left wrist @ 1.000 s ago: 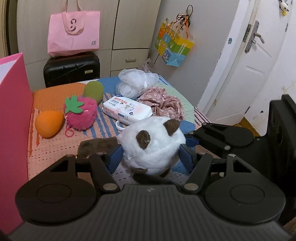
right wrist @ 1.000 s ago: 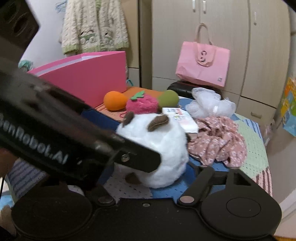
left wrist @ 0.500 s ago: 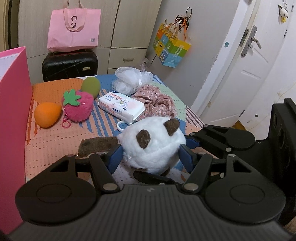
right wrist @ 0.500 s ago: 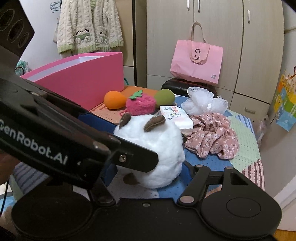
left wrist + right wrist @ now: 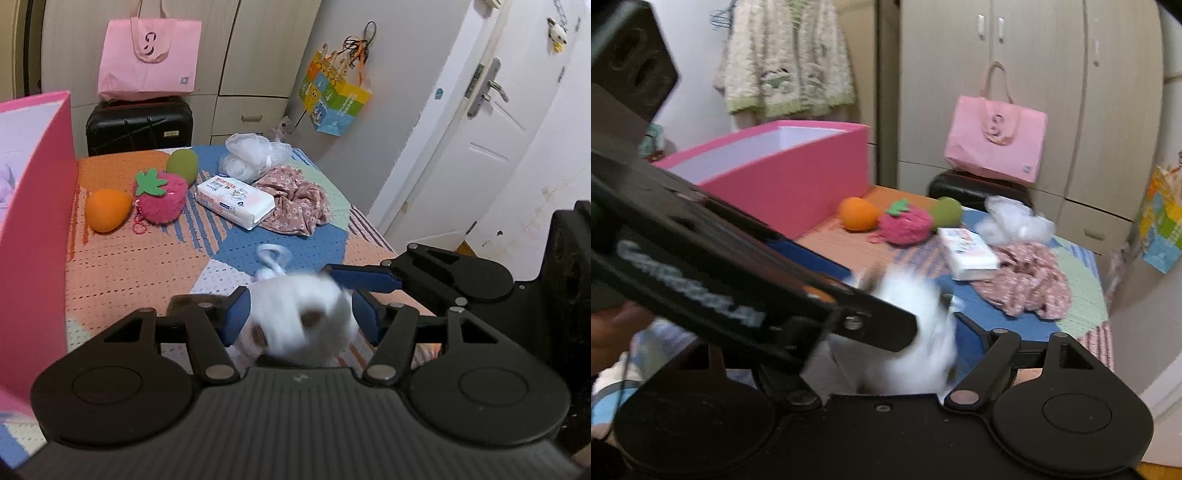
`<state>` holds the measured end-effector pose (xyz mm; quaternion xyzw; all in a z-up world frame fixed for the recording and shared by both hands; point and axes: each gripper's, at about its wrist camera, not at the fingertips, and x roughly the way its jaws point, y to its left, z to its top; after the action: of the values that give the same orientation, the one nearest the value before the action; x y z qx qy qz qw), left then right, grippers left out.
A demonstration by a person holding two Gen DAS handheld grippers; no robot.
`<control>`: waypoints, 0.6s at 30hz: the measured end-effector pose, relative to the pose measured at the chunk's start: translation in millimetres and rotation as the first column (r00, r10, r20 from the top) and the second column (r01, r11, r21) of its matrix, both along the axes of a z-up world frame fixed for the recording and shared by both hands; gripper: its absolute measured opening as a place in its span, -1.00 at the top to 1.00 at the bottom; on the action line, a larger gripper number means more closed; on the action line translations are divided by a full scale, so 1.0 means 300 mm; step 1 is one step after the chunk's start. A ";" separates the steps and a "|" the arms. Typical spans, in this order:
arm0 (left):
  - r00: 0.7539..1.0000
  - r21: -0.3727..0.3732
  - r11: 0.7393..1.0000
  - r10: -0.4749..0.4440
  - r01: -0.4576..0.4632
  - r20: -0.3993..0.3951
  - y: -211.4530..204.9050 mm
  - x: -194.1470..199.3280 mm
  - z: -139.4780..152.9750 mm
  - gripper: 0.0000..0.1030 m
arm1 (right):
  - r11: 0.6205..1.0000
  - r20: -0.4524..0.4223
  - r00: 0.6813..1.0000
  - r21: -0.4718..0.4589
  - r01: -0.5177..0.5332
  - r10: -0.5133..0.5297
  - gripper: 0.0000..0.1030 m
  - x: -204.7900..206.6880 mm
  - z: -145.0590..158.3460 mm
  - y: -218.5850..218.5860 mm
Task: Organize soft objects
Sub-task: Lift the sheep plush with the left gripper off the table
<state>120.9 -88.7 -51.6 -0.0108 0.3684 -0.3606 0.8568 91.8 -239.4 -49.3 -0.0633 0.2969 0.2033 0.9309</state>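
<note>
Two hand-held grippers on one blurred white plush [image 5: 295,306] at near edge of surface [image 5: 129,266]: left hand-held gripper [image 5: 301,315] closing, pinching it; right hand-held gripper [image 5: 923,332] opening, pads clear. Beyond: one strawberry plush [image 5: 162,201], one wipes pack [image 5: 234,201], one floral cloth [image 5: 295,203].

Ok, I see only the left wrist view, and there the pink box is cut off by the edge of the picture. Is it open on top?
Observer: Yes. In the right wrist view the pink box has no lid, and its white inner walls show. Its bottom is hidden.
Operator: And what is behind the box?
Observer: A cream knitted cardigan hangs on the wall behind it, above its rim.
</note>
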 end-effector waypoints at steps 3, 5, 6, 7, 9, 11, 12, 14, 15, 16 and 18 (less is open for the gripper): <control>0.999 -0.007 1.000 -0.029 0.029 -0.022 0.018 -0.028 0.011 -0.08 | 0.998 0.030 0.998 -0.011 -0.061 0.061 -0.51 -0.045 0.023 0.043; 0.999 -0.010 1.000 -0.010 0.010 -0.047 0.040 -0.031 0.006 -0.03 | 0.998 0.049 0.997 -0.029 -0.060 0.062 -0.49 -0.051 0.018 0.063; 0.999 -0.004 1.000 0.012 -0.012 -0.047 0.048 -0.031 -0.002 -0.03 | 0.997 0.057 0.996 -0.055 -0.060 0.063 -0.50 -0.052 0.006 0.073; 0.998 -0.002 0.999 0.033 -0.033 -0.047 0.060 -0.030 -0.010 -0.03 | 0.995 0.065 0.997 -0.090 -0.041 0.047 -0.50 -0.050 -0.005 0.083; 0.997 -0.009 0.999 0.045 -0.045 -0.061 0.081 -0.021 -0.028 -0.03 | 0.993 0.068 0.998 -0.117 -0.001 0.009 -0.54 -0.046 -0.021 0.082; 0.996 -0.018 0.999 0.042 -0.044 -0.078 0.094 -0.017 -0.042 -0.03 | 0.994 0.063 0.998 -0.111 0.010 -0.003 -0.55 -0.047 -0.027 0.070; 0.996 -0.018 0.999 0.039 -0.040 -0.080 0.096 -0.016 -0.046 -0.03 | 0.994 0.061 0.998 -0.112 0.012 -0.005 -0.56 -0.048 -0.028 0.066; 0.997 -0.017 0.999 0.032 -0.033 -0.071 0.091 -0.019 -0.046 -0.03 | 0.994 0.059 0.998 -0.108 0.016 -0.009 -0.57 -0.047 -0.029 0.058; 0.997 -0.017 0.999 0.028 -0.029 -0.066 0.087 -0.020 -0.046 -0.03 | 0.994 0.055 0.998 -0.107 0.020 -0.014 -0.60 -0.044 -0.031 0.053; 0.998 -0.018 1.000 0.022 -0.023 -0.063 0.084 -0.022 -0.047 -0.03 | 0.994 0.050 0.999 -0.107 0.026 -0.021 -0.61 -0.042 -0.034 0.050; 0.998 -0.023 1.000 0.010 -0.011 -0.065 0.073 -0.021 -0.050 -0.03 | 0.993 0.041 0.999 -0.110 0.036 -0.031 -0.67 -0.041 -0.041 0.043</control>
<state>114.5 -66.9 -66.7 -0.0343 0.3919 -0.3598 0.8460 79.5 -226.5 -61.7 -0.1136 0.2907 0.1697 0.9348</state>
